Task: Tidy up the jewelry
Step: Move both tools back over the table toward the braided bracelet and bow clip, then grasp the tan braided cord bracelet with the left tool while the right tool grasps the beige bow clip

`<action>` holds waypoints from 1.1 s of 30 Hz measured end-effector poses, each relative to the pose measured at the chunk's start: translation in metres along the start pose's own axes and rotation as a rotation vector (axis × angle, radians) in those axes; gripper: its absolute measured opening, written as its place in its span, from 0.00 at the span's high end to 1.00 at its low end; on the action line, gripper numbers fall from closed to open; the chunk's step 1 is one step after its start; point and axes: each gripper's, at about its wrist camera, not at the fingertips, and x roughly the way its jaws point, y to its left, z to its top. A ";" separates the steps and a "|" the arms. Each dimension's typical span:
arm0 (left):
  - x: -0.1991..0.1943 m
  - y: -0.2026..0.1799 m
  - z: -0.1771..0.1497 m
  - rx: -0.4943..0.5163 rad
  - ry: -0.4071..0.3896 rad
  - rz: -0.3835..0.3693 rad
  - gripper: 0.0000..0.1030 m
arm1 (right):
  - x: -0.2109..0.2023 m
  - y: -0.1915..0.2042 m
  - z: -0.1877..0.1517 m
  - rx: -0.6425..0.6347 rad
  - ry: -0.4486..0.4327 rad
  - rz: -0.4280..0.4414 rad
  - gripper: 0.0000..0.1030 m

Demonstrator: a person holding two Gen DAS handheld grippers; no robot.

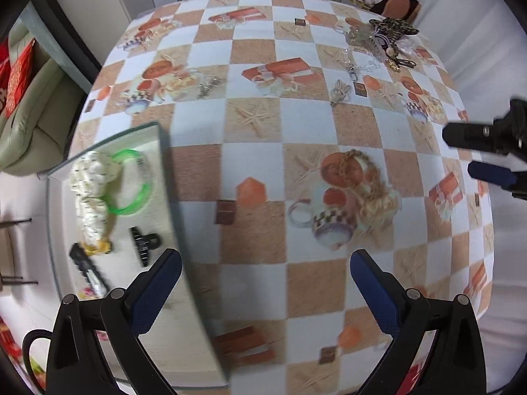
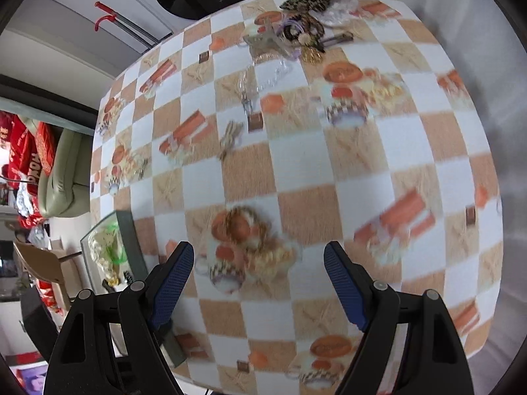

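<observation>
- Table (image 1: 197, 49) with checkered printed cloth fills both views. The print is busy: mugs, starfish, orange boxes. We judge small metal pieces could be misread against it, so a grasp may land on bare cloth.
- Glass tray (image 1: 164, 177), lower left of the left wrist view, sits at the table's left edge. It already holds a cream scrunchie (image 1: 94, 194), a green bangle (image 1: 138, 181), a black claw clip (image 1: 143, 242) and a dark hair clip (image 1: 87, 268). Risk: its raised glass rim lies just beside the left gripper's (image 1: 265, 291) left finger; a careless sweep could knock the tray toward the edge.
- Jewelry pile (image 1: 378, 38), upper right of the left wrist view and top centre of the right wrist view, is tangled: leopard-print fabric, chains, rings, clear plastic. Pulling one piece may drag others along or off the far edge.
- Left gripper: jaws stand wide apart, nothing between them, only cloth below.
- Right gripper (image 2: 260, 288): jaws likewise spread wide and empty. Its view is smeared, so fine targeting from it looks unreliable to us.
- Both grippers sit near each other; the right one shows at the right edge of the left wrist view. Reaching for the same piece could make them collide.
- Loose strays mid-table: a small gold charm (image 1: 339, 92), a clasp with clear chain (image 1: 354, 69), a small metal piece (image 1: 207, 85). Thin and flat, they may slip from the pads.
</observation>
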 end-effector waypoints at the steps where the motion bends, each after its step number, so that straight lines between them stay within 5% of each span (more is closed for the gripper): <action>1: 0.005 -0.004 0.003 -0.014 0.004 0.001 0.00 | 0.002 0.000 0.006 -0.007 0.001 0.001 0.19; 7: 0.027 -0.022 0.019 -0.073 0.009 0.008 0.00 | 0.030 0.003 0.045 -0.005 0.047 0.035 0.21; 13: 0.047 -0.036 0.027 -0.128 0.010 0.011 0.00 | 0.065 0.007 0.066 0.025 0.114 0.076 0.41; 17: 0.058 -0.042 0.030 -0.154 0.013 0.022 0.00 | 0.084 0.011 0.076 0.024 0.135 0.080 0.44; 26: 0.083 -0.054 0.035 -0.190 0.041 0.040 0.18 | 0.114 0.020 0.096 0.001 0.155 0.068 0.45; 33: 0.089 -0.061 0.035 -0.205 0.045 0.046 0.18 | 0.129 0.040 0.101 -0.058 0.174 0.043 0.55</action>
